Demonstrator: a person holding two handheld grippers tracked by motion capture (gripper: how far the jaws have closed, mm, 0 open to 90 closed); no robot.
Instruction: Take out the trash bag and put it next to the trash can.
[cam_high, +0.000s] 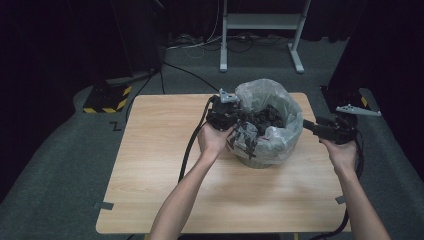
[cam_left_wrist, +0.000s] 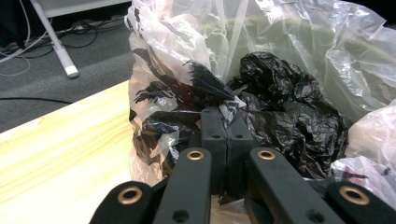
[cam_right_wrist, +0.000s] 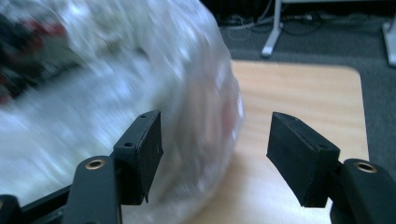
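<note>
Hand-held gripper on the left (cam_left_wrist: 226, 122) is being clamped on the thin, soft, slippery translucent plastic bag's (cam_high: 280, 100) rim mid-bench (cam_high: 160, 150), best pinched there, while the right hand-held gripper (cam_right_wrist: 212, 154) is being held open beside it.

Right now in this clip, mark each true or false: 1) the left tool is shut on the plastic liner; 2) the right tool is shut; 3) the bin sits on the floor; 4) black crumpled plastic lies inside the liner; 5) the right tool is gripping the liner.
1) True: the left tool is shut on the clear plastic liner at its rim.
2) False: the right tool stands open, jaws wide apart.
3) False: the bin stands on the wooden table.
4) True: crumpled black plastic sits inside the liner.
5) False: the right tool is beside the liner with one jaw against or near it, clamping nothing.
</note>
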